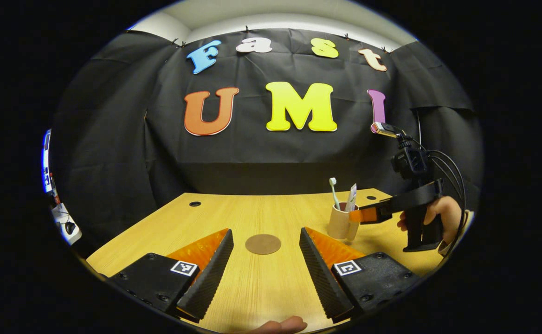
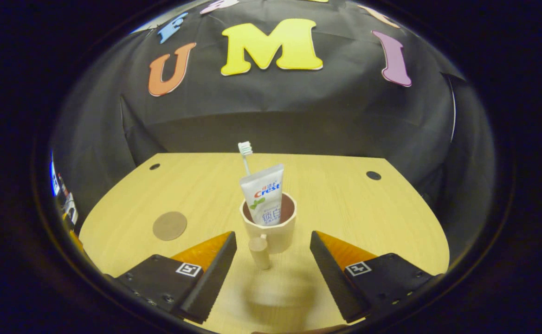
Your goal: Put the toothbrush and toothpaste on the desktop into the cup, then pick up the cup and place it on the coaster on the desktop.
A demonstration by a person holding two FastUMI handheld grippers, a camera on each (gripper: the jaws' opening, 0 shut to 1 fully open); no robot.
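Observation:
A cream cup (image 2: 271, 234) with a stubby handle (image 2: 259, 253) stands upright on the wooden desktop (image 2: 326, 208). Inside it stand a white toothpaste tube (image 2: 264, 195) and a toothbrush (image 2: 244, 155), bristles up. My right gripper (image 2: 273, 266) is open, its fingers on either side of the handle and apart from the cup. In the left gripper view the cup (image 1: 340, 222) is at the right with the right gripper (image 1: 368, 214) just beside it, held by a hand (image 1: 442, 213). The round brown coaster (image 1: 263, 244) lies flat ahead of my open left gripper (image 1: 266, 273). The coaster (image 2: 170, 226) lies left of the cup.
Black cloth closes off the back and sides of the desktop (image 1: 252, 287). Small dark holes (image 2: 373, 175) mark its far corners. A fingertip (image 1: 285, 324) shows at the bottom edge of the left gripper view. Cables (image 1: 447, 167) run from the right gripper's camera mount.

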